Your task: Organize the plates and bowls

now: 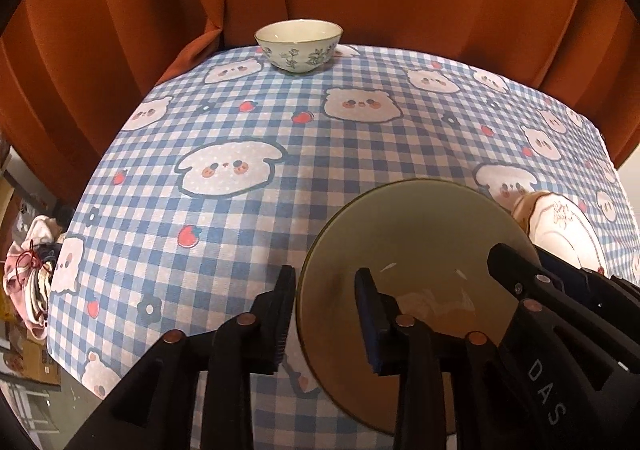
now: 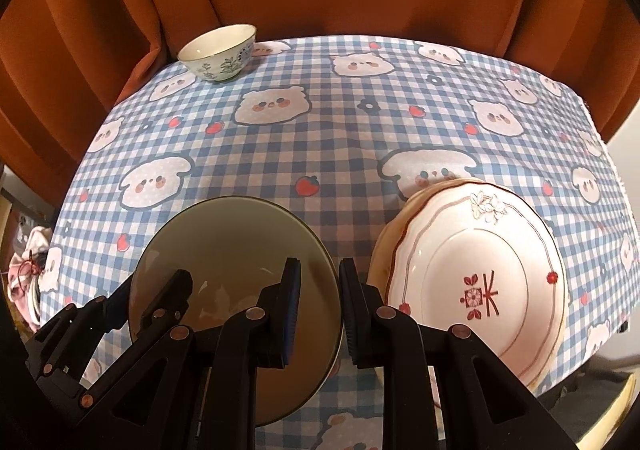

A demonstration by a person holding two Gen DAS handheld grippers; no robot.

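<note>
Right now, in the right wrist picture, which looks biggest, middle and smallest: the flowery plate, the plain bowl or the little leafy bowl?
1. flowery plate and plain bowl look about alike, both near the camera.
2. little leafy bowl looks smallest, but it sits farthest away.

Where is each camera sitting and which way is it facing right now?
Left wrist: on the left gripper, facing the curtain; its fingers straddle the green bowl's left rim.
Right wrist: on the right gripper, facing likewise; its fingers straddle that bowl's right rim, white plate alongside.
Shared: green bowl, floral bowl, checked tablecloth.
</note>
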